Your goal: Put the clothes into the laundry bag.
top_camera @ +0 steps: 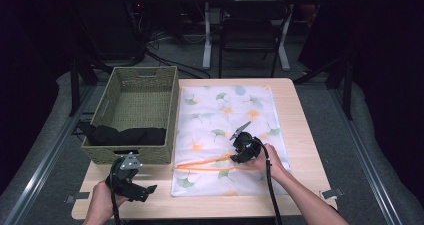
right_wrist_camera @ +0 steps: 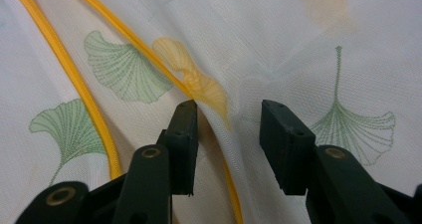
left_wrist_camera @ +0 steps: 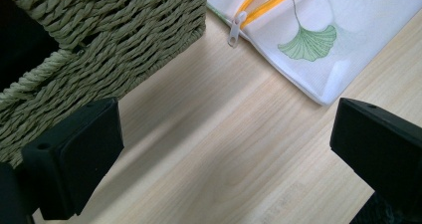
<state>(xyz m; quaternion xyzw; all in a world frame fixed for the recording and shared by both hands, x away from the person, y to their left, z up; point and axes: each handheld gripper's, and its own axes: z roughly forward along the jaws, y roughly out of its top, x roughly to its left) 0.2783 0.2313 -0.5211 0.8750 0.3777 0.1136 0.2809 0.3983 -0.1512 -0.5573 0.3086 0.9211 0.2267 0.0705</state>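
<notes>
A white mesh bag (top_camera: 227, 130) printed with green and orange ginkgo leaves lies flat on the wooden table, its orange zipper (top_camera: 210, 165) partly open near the front. My right gripper (top_camera: 236, 157) is down on the bag at the zipper. In the right gripper view it (right_wrist_camera: 229, 109) stands open, its jaws on either side of one orange zipper edge (right_wrist_camera: 199, 92) and a ridge of the fabric. My left gripper (top_camera: 151, 189) hovers over bare table by the basket's front corner, open wide (left_wrist_camera: 224, 119) and holding nothing. The white zipper pull (left_wrist_camera: 234, 29) lies ahead of it.
A woven green basket (top_camera: 167, 110) stands at the table's left, with a black cloth (top_camera: 130, 135) in its near end. Its corner (left_wrist_camera: 124, 40) is close to my left jaw. The table's front edge is just behind my left hand. Desks and cables stand beyond the table.
</notes>
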